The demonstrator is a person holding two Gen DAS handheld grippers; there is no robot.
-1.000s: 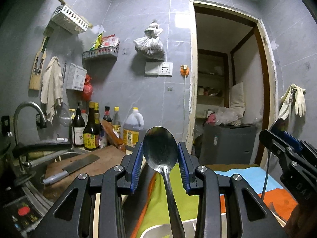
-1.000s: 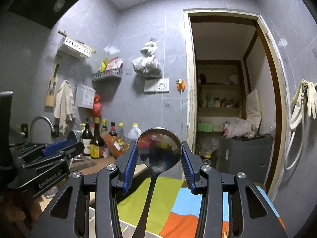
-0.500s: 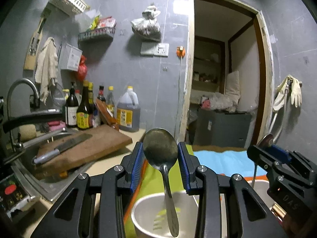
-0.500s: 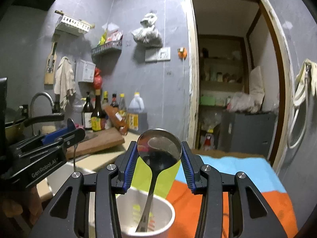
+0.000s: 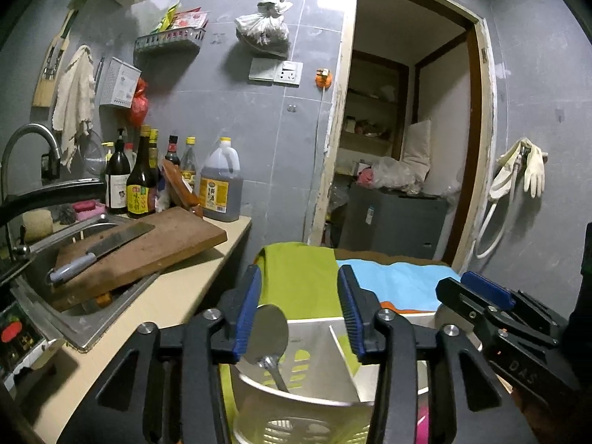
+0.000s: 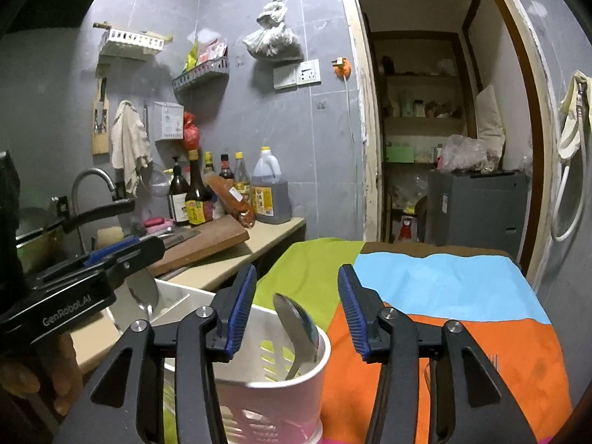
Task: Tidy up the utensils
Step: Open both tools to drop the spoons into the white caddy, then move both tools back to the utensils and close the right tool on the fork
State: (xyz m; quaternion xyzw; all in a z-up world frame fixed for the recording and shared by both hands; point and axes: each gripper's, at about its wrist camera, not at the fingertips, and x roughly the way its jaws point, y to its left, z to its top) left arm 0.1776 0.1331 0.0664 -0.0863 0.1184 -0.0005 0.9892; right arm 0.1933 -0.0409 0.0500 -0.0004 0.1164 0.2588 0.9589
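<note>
Two spoons point(image 5: 268, 335) point(image 6: 298, 327) — loose in holder point(image 6: 281, 384), between parted jaws.

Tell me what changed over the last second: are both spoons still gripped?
No. Both grippers came down to the white holder and have just been opening. The left gripper let its spoon drop into one compartment; the right gripper released its spoon into another. Cutting board and knife unchanged.

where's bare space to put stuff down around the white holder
The colourful cloth beyond the white holder is bare, up to the doorway. A bare strip of beige counter runs between sink and cloth. The cutting board with its cleaver and the bottles crowd the sink end.
</note>
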